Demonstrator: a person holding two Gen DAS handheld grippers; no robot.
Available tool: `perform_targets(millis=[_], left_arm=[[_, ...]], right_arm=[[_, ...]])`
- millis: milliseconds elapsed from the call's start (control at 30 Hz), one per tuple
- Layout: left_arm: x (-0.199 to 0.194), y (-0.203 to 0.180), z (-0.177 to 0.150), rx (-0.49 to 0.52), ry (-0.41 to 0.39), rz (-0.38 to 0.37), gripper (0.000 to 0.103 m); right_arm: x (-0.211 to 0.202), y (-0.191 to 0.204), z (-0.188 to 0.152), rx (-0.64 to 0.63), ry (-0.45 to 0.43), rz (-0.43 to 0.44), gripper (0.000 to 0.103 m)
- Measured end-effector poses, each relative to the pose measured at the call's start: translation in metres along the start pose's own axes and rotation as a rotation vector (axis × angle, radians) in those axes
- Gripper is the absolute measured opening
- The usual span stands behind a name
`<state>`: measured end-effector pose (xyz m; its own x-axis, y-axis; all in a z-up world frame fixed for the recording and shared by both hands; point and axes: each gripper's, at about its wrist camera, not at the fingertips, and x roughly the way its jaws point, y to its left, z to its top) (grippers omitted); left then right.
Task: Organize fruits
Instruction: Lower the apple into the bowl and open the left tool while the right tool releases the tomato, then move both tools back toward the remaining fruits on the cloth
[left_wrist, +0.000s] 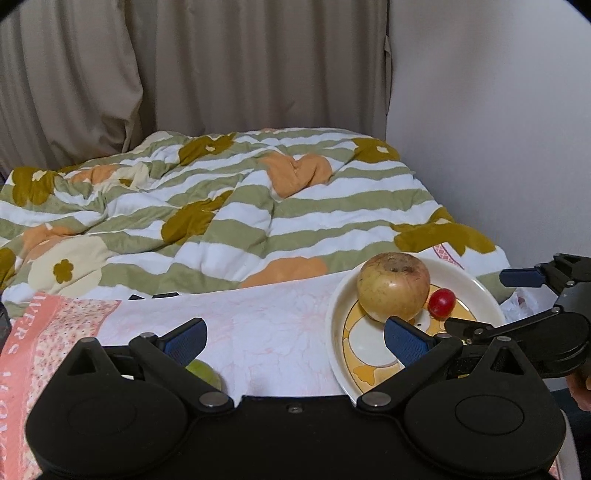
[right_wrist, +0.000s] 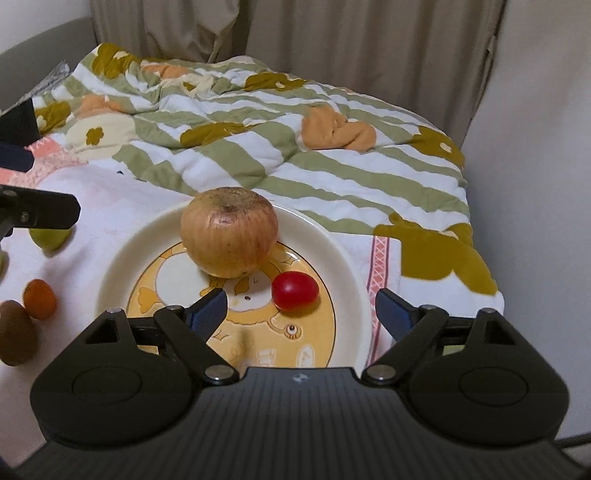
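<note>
R gripper (right_wrist: 299, 310) tilted down over plate (right_wrist: 343, 251), jaws wide, empty — red fruit (right_wrist: 295, 290) just ahead; L gripper (left_wrist: 295, 338) released too.

The plate (right_wrist: 343, 258) looks like glazed ceramic, smooth and glossy, with a printed yellow picture in its well. The apple (right_wrist: 229, 232) has dull, blotched skin, rough and brown at the stem pit. The small red fruit (right_wrist: 295, 290) shines, taut and smooth. The quilt (left_wrist: 229, 221) is soft matt cloth, puckered. Both grippers (right_wrist: 299, 308) are matt black plastic with metal pivot pins and ribbed blue pads (right_wrist: 207, 312).
</note>
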<state>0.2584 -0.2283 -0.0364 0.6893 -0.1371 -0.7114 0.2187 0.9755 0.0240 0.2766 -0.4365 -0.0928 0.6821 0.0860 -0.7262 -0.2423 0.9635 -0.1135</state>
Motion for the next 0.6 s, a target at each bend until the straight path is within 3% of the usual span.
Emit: perform_targets(millis=[600], left_arm=[[-0.139,0.0,-0.037,-0.074,-0.134,0.059,0.103]], right_arm=[[-0.141,-0.001,-0.015,0.185,-0.048,-0.027,0.103]])
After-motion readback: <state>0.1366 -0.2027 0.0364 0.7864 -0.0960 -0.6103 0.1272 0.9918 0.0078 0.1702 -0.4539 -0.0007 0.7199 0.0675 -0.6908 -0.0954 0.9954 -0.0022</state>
